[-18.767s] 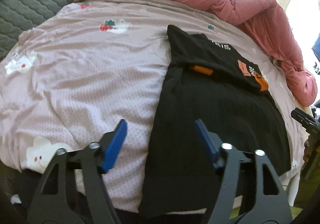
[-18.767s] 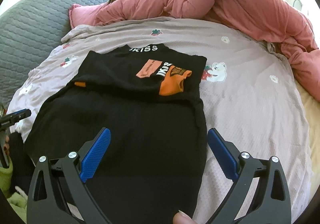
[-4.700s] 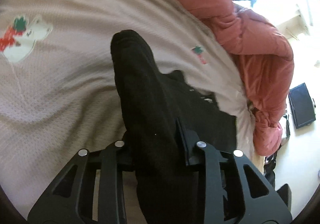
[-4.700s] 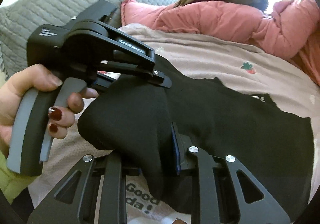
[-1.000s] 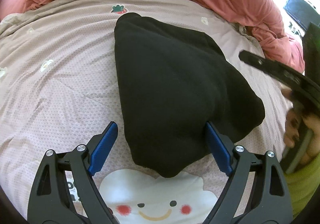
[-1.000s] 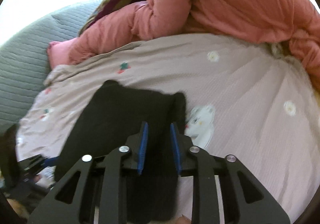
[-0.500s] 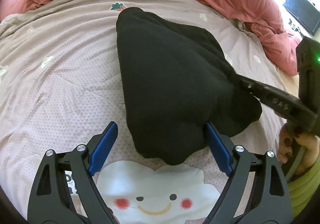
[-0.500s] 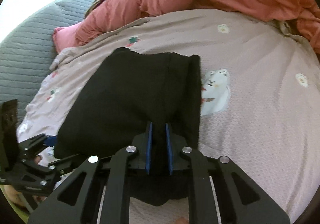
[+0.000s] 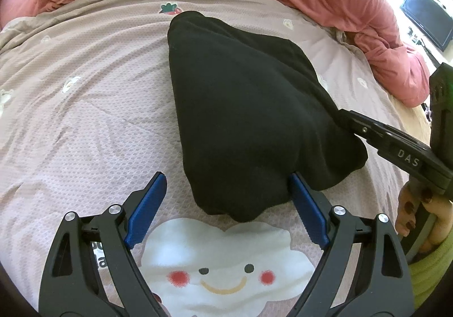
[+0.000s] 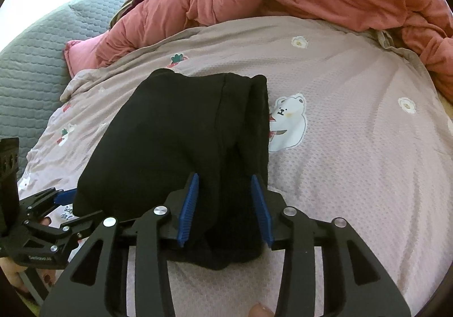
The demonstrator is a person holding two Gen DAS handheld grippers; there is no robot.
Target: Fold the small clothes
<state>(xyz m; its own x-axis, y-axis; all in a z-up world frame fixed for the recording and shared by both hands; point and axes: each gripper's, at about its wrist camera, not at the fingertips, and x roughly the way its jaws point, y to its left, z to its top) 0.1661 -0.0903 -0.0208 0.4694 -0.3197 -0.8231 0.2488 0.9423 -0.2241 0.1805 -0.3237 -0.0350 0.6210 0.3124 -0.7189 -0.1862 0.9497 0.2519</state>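
From the left wrist, the left gripper (image 9: 226, 201) stood wide apart and empty, the folded black garment (image 9: 249, 107) lying on the pink bedspread (image 9: 85, 107) ahead; it looked soft, light and floppy, best pinched at a thick folded edge. From the right wrist, the right gripper (image 10: 225, 205) was opening, the garment's (image 10: 175, 147) near edge between unpressing pads; only here showed the layered fold.

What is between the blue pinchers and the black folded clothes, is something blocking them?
Nothing visible. The left gripper stands open at the near edge of the black garment. The right gripper is opening, with the garment's edge between its pads, not pressed.
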